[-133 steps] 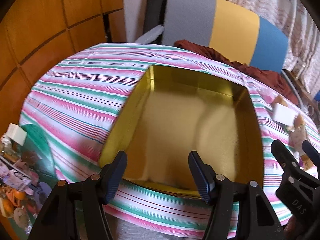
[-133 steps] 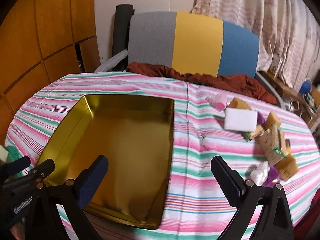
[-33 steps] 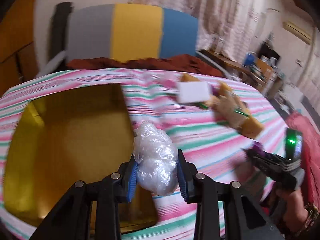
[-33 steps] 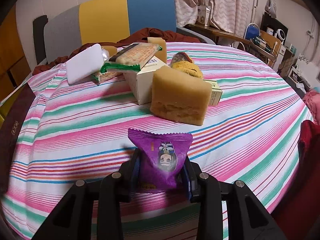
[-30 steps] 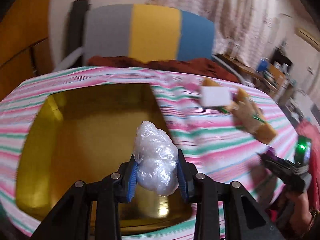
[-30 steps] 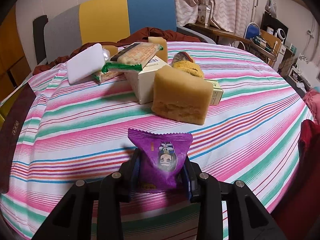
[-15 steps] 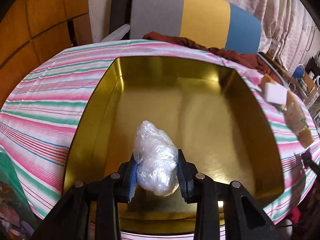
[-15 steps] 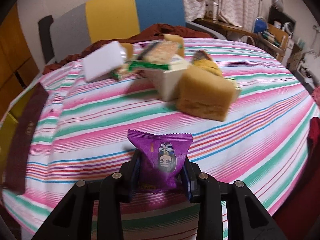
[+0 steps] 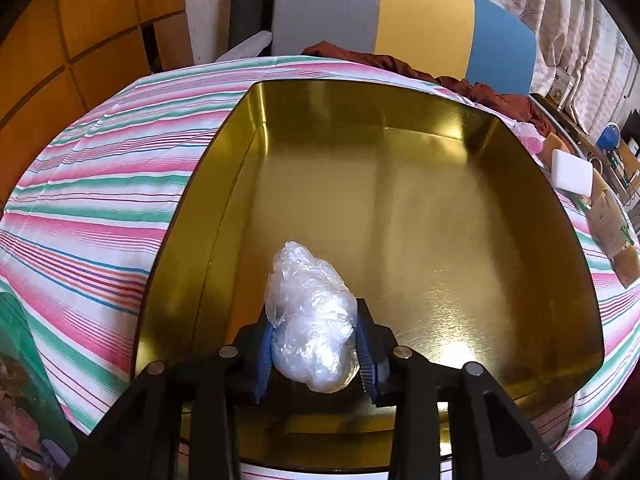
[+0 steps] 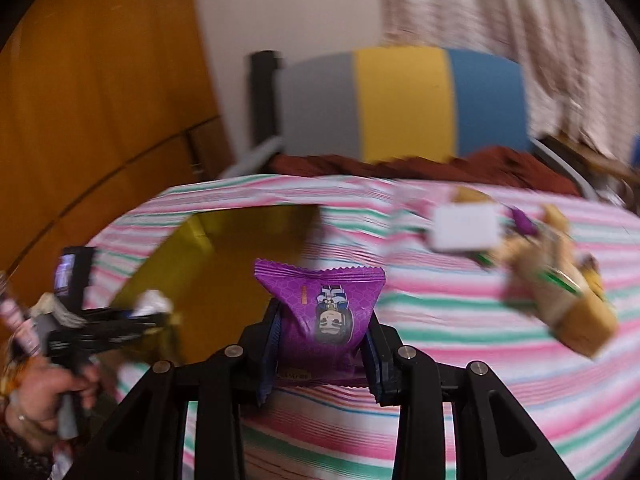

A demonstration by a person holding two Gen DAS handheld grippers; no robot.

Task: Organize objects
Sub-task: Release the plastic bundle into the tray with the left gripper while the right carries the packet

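My left gripper (image 9: 316, 354) is shut on a clear plastic-wrapped bundle (image 9: 310, 316) and holds it over the near left part of the gold tin box (image 9: 440, 216), which lies open on the striped table. My right gripper (image 10: 322, 354) is shut on a purple snack packet (image 10: 324, 308) and holds it above the tablecloth, right of the gold tin box (image 10: 224, 264). The right wrist view is blurred. The left gripper (image 10: 152, 316) with its bundle shows there at the tin's near edge.
A pile of snacks lies on the table's right side: a white flat packet (image 10: 464, 228), a cardboard box (image 10: 560, 292) and a sponge-like cake (image 10: 588, 326). A grey, yellow and blue chair back (image 9: 400, 28) stands behind the table. Wooden panels (image 9: 80, 40) are at left.
My left gripper has carried the bundle left, from beside the tin to over its inside. My right gripper has lifted the purple packet and swung left toward the tin.
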